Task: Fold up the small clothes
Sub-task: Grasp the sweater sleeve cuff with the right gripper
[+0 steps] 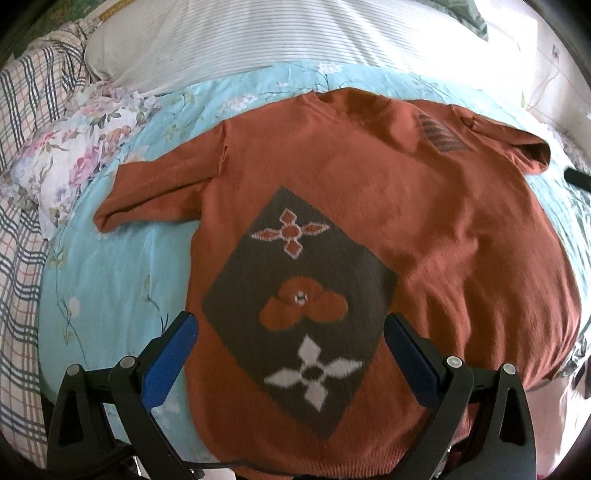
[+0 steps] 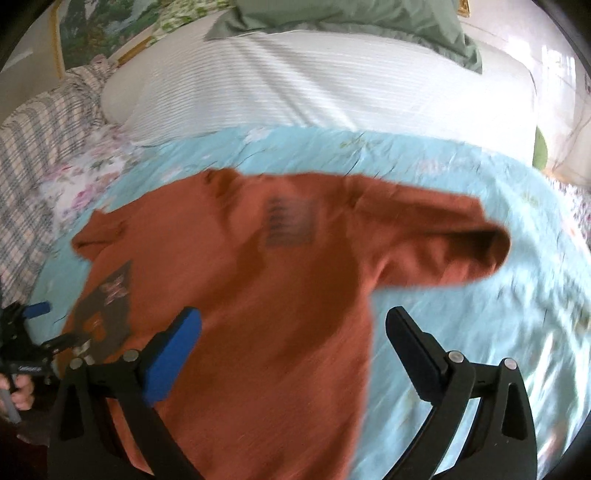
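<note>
Sweater (image 1: 424,206), rust-orange and short-sleeved, lies spread flat on a bed covered with a light-blue floral sheet (image 1: 110,280), collar toward the far side; a dark diamond panel (image 1: 299,295) with knitted flower motifs sits on the lower part of its front, and a small dark striped patch (image 1: 441,134) sits near the collar. One sleeve (image 1: 155,192) stretches out flat over the sheet on the left of the left wrist view; the other sleeve (image 2: 443,243) shows in the right wrist view, its cuff open and slightly raised; that view is blurred. Left tool (image 1: 291,354) hovers over the hem with its blue-padded fingers spread wide, holding nothing; right tool (image 2: 295,350) is likewise spread apart over the sweater's side edge, gripping nothing. Beyond the sheet lie a white striped pillow (image 1: 295,33), a plaid cloth (image 1: 33,96) and a green cloth (image 2: 351,22).
</note>
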Demonstrator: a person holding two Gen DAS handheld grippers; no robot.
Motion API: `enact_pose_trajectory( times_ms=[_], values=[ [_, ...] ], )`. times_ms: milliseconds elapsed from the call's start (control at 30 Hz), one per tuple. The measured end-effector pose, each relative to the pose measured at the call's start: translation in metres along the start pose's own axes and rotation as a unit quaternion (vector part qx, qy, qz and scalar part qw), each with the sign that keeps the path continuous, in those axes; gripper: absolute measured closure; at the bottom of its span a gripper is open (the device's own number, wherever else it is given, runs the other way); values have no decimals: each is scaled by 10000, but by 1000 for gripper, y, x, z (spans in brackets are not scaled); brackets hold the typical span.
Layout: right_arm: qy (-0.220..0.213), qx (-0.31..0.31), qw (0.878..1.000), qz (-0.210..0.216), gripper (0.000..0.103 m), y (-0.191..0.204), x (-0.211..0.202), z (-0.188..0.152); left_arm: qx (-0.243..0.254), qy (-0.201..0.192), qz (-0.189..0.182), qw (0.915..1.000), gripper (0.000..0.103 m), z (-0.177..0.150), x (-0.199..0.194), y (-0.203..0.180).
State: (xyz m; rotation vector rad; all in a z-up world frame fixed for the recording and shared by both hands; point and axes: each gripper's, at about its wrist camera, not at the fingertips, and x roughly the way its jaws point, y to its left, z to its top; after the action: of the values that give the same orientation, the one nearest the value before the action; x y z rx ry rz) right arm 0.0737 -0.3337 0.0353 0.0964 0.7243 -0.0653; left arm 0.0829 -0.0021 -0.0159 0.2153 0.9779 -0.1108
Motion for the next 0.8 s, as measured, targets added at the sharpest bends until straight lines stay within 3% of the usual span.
enact_pose_trajectory(
  times_ms=[100,267,433,500,533,567,600,633,667,733,800],
  values=[
    [23,-81,9999,-55,3,-28,26,34,-54,48,-88,9999,2,9,11,-1],
    [594,-137,9977,-306,6,-68,100,71,-43,236,-162,9996,2,15,30,-9],
    [1162,-280,9923,-316,9,-92,157,80,92,454,-126,9988,2,17,49,-19],
    [1407,-341,9890,-306,23,-95,174,75,115,488,-147,9986,2,19,54,-22],
    [1543,-375,9868,-335,47,-95,180,71,113,502,-170,9985,2,20,56,-22],
    [1593,-423,9856,-386,61,-95,181,68,113,513,-180,9985,2,20,57,-23],
    [1542,-441,9862,-402,65,-94,180,67,109,517,-196,9984,2,21,59,-23],
    [1506,-403,9871,-359,82,-92,176,67,102,552,-214,9982,2,21,60,-24],
    [1430,-309,9888,-310,90,-90,171,67,98,564,-219,9981,2,21,61,-24],
    [1185,-189,9925,-243,90,-82,156,70,91,571,-235,9981,2,21,62,-25],
    [874,95,9960,174,90,-69,134,75,82,590,-249,9979,2,20,62,-24]
  ],
)
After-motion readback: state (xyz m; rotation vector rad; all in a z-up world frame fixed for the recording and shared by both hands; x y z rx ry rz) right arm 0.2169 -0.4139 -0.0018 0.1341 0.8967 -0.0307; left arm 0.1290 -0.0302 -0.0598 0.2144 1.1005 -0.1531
